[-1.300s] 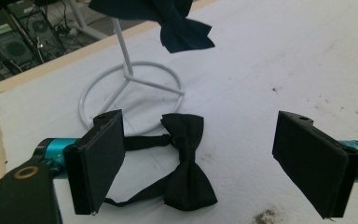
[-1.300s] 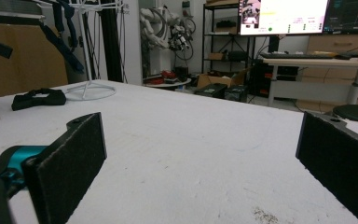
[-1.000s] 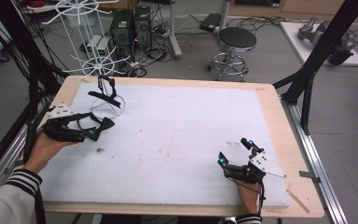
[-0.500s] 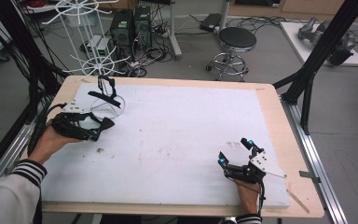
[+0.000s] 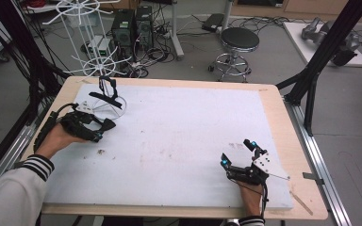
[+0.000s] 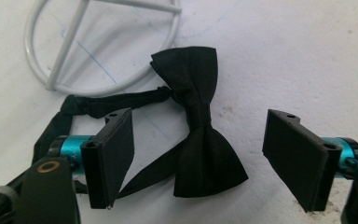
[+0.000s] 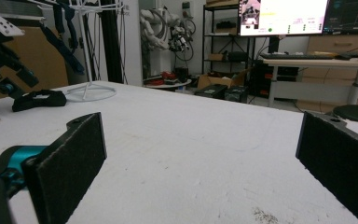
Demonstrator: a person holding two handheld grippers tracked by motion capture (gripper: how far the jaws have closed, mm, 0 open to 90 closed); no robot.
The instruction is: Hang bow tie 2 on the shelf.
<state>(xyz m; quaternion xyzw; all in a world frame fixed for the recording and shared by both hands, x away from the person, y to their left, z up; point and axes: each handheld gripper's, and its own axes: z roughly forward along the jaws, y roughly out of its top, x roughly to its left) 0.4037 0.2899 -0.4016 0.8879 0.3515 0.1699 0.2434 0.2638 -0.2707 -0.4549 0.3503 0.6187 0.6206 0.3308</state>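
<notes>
Closing around a black fabric bow tie (image 6: 200,135) at far left, the left gripper (image 6: 198,154) is not yet touching it. Idling near right, the right gripper (image 7: 200,168) is standing wide open.

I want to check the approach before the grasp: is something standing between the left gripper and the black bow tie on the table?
Nothing visible does. The bow tie lies flat between the open jaws of the left gripper, which have just been closing, pads not touching it. The white wire stand's ring base sits just beyond it.
</notes>
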